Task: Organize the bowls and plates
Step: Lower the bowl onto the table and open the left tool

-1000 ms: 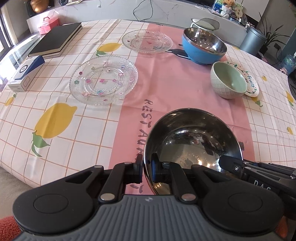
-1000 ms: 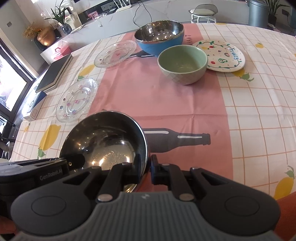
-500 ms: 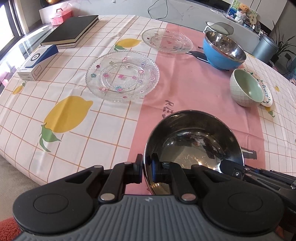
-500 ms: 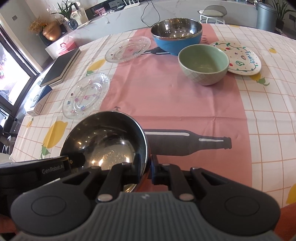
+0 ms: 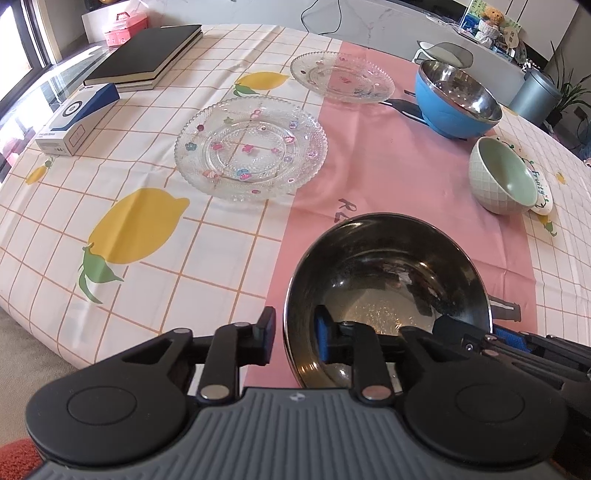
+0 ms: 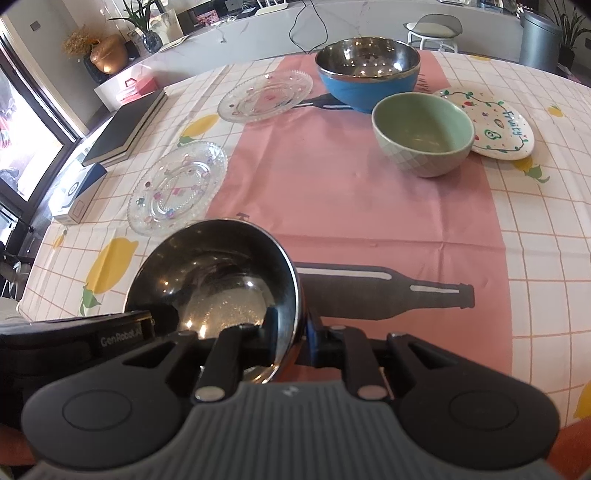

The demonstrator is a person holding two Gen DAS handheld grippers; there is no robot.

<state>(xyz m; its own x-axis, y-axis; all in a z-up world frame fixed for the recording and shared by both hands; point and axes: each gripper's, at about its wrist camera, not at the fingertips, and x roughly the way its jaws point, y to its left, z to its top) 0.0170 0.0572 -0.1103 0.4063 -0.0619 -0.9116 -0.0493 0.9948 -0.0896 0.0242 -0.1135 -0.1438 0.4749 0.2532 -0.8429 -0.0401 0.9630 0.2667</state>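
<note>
A shiny steel bowl (image 5: 388,280) (image 6: 218,280) rests on the pink strip of the tablecloth near the front edge. My left gripper (image 5: 295,336) straddles its near-left rim. Its jaws are opening, and both pads stand clear of the metal. My right gripper (image 6: 293,328) straddles the bowl's right rim, one finger inside and one outside. Its jaws are opening too, with a small gap to the rim. Farther back stand a green ceramic bowl (image 6: 423,133), a blue bowl with a steel lining (image 6: 369,72), two clear glass plates (image 5: 251,147) (image 5: 341,75) and a white painted plate (image 6: 491,123).
A black book (image 5: 147,51) and a blue-and-white box (image 5: 75,118) lie at the far left of the table (image 5: 122,280). A pink case (image 5: 122,31) sits beyond them. A stool (image 6: 432,29) and a grey bin (image 6: 539,37) stand behind the table.
Both grippers were shut on the steel bowl's rim. Now their jaws have parted and the pads have come off the metal. The bowl stays between the fingers.
</note>
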